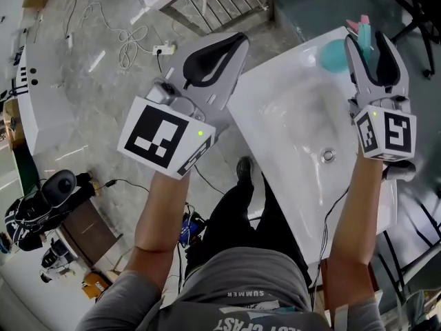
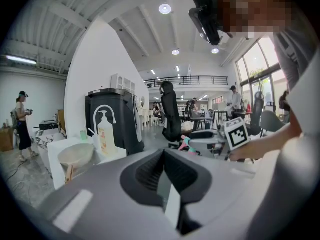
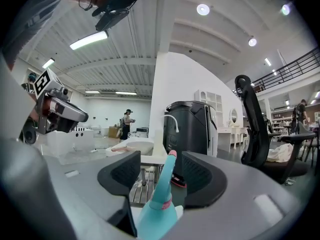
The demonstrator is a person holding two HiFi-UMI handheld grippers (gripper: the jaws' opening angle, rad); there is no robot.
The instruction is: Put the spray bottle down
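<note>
Right gripper (image 1: 370,43), upper right, jaws spread around the teal spray bottle (image 3: 157,211); best withdrawn straight back without nudging it.

Spray bottle (image 3: 156,209): teal, w/ pink tip & pink collar. L gripper (image 1: 238,43) & R gripper (image 1: 371,43): both mid-grey w/ blk ribbed pads. Marker cubes (image 1: 162,138): wht w/ blk square patterns, plus a small green dot. Sink (image 1: 289,116): glossy wht. Floor (image 1: 89,88): mottled grey. Person's shirt (image 1: 227,295) grey, trousers (image 1: 241,212) blk. Machine (image 2: 112,119): blk w/ wht curved outline on front.
</note>
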